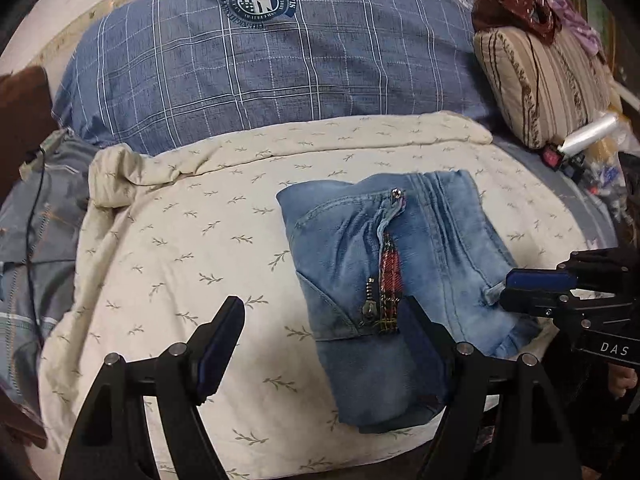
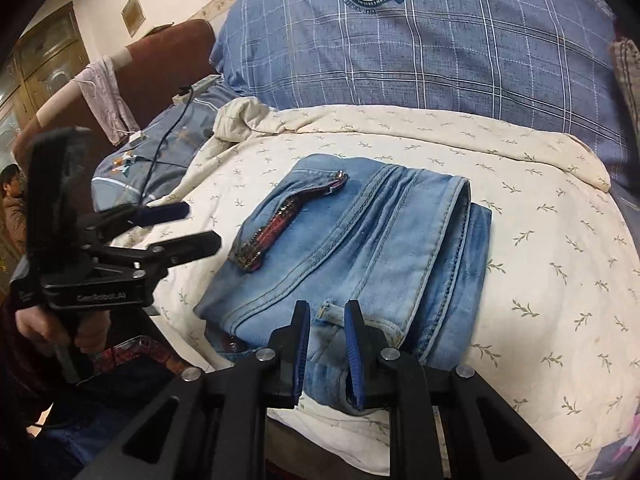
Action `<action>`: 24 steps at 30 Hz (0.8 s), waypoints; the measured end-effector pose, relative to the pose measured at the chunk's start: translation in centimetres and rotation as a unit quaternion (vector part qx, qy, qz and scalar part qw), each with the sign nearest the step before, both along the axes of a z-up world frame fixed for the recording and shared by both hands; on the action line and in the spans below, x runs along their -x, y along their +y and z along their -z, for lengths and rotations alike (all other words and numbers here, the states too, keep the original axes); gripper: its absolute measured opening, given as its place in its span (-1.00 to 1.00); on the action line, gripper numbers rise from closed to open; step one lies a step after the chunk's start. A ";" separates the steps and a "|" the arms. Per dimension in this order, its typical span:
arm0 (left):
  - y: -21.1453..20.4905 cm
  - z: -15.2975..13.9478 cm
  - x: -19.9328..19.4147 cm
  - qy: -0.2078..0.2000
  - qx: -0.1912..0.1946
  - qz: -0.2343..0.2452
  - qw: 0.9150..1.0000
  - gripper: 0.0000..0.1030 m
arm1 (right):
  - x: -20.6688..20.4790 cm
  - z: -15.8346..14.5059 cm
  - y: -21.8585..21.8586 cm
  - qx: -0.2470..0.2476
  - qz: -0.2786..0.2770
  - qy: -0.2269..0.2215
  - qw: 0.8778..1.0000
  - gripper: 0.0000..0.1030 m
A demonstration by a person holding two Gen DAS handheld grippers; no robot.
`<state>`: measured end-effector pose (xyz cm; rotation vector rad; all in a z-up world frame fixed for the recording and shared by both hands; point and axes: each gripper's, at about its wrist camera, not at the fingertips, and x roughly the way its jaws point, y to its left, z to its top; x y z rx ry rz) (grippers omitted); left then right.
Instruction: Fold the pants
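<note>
You are working at the tail end of the fold: the jeans (image 2: 352,240) are lying in the middle of both frames as a compact bundle on the cream sheet (image 1: 168,248), fly and zipper facing up, waistband layers stacked toward the right side of the right wrist view.

Your left gripper (image 1: 324,320) is standing wide apart at the bottom of its own frame, holding nothing; its right finger is lying over the near edge of the bundle while the other is hanging above bare sheet. In the right wrist view that same gripper is sitting at the left edge, clear of the denim.

Your right gripper (image 2: 328,344) is sitting at the bottom centre of its frame with its jaws narrowed on the near edge of the jeans; a fold of denim is running up between the pads, though whether they are truly pinching it is hard to say at this angle.

Judging by the shape, little folding is remaining. The next move is calling for you either to free that edge and press the bundle flat, or to bring the left gripper in to match and tidy the near end.
</note>
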<state>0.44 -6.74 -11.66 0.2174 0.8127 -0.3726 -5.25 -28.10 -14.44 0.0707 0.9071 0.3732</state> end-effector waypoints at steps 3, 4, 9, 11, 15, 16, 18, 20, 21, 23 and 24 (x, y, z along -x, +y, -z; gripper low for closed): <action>-0.4 0.9 0.1 0.008 -0.019 -0.001 1.000 0.54 | -0.5 0.8 0.1 -0.001 0.007 0.011 1.000 -0.60; -0.5 1.2 0.2 0.012 -0.020 -0.003 1.000 0.54 | -0.7 1.1 0.2 0.000 0.009 0.014 1.000 -0.60; -0.4 2.6 0.0 0.027 -0.022 -0.009 0.999 0.54 | -1.2 2.0 0.0 -0.001 0.012 0.024 1.000 -0.59; -0.5 2.7 -0.3 0.027 -0.021 -0.007 0.999 0.55 | -1.4 2.3 -0.1 -0.001 0.011 0.028 1.000 -0.59; -0.7 2.9 -0.4 0.024 -0.025 -0.003 0.999 0.60 | -1.8 3.1 -0.1 -0.004 0.013 0.036 0.999 -0.57; -0.6 3.0 -0.5 0.024 -0.025 -0.003 0.999 0.63 | -1.9 3.2 -0.1 -0.005 0.013 0.036 0.999 -0.57; -0.5 3.0 -0.6 0.026 -0.021 -0.004 0.999 0.64 | -1.9 3.3 -0.1 -0.006 0.012 0.035 0.999 -0.55; -0.4 3.0 -0.7 0.029 -0.018 -0.005 0.999 0.65 | -2.0 3.2 -0.3 -0.011 0.010 0.037 0.999 -0.54; -0.4 2.9 -0.7 0.028 -0.019 -0.005 0.999 0.65 | -2.1 3.1 -0.5 -0.018 0.010 0.038 0.999 -0.54; -0.5 2.7 -0.7 0.024 -0.024 -0.006 0.999 0.65 | -2.0 2.8 -1.0 -0.035 0.013 0.037 0.999 -0.54; -0.6 2.5 -0.7 0.022 -0.025 -0.006 0.999 0.65 | -2.0 2.5 -1.4 -0.046 0.016 0.032 0.998 -0.54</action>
